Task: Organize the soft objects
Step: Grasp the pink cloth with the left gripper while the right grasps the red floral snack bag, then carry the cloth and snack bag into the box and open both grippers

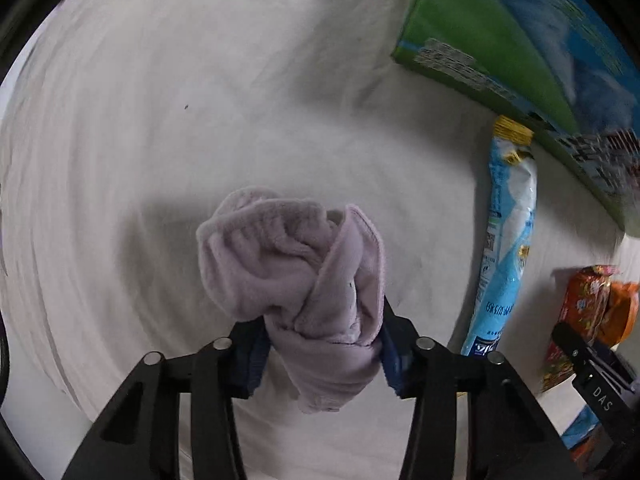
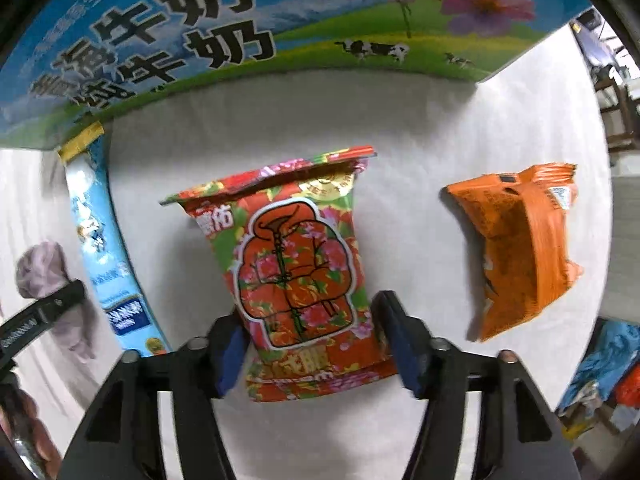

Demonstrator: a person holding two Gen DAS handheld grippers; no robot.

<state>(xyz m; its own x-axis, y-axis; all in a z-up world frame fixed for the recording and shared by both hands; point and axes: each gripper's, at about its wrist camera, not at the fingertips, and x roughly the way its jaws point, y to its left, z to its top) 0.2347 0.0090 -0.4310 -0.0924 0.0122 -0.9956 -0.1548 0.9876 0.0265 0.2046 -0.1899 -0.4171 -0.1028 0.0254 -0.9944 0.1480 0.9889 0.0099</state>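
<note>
My left gripper (image 1: 324, 344) is shut on a bunched lilac fleece cloth (image 1: 296, 276) and holds it above the white sheet (image 1: 160, 120). The cloth also shows at the left edge of the right wrist view (image 2: 40, 268). My right gripper (image 2: 312, 344) straddles the lower part of a red flowered snack bag (image 2: 296, 264); both blue pads touch its sides. A light blue packet (image 1: 508, 236) lies to the right of the cloth and shows in the right wrist view (image 2: 104, 256). An orange bag (image 2: 524, 248) lies to the right of the flowered bag.
A large green and blue milk carton box (image 1: 520, 40) stands at the back on the sheet and fills the top of the right wrist view (image 2: 200, 28). Chairs and clutter (image 2: 612, 80) lie beyond the sheet's right edge.
</note>
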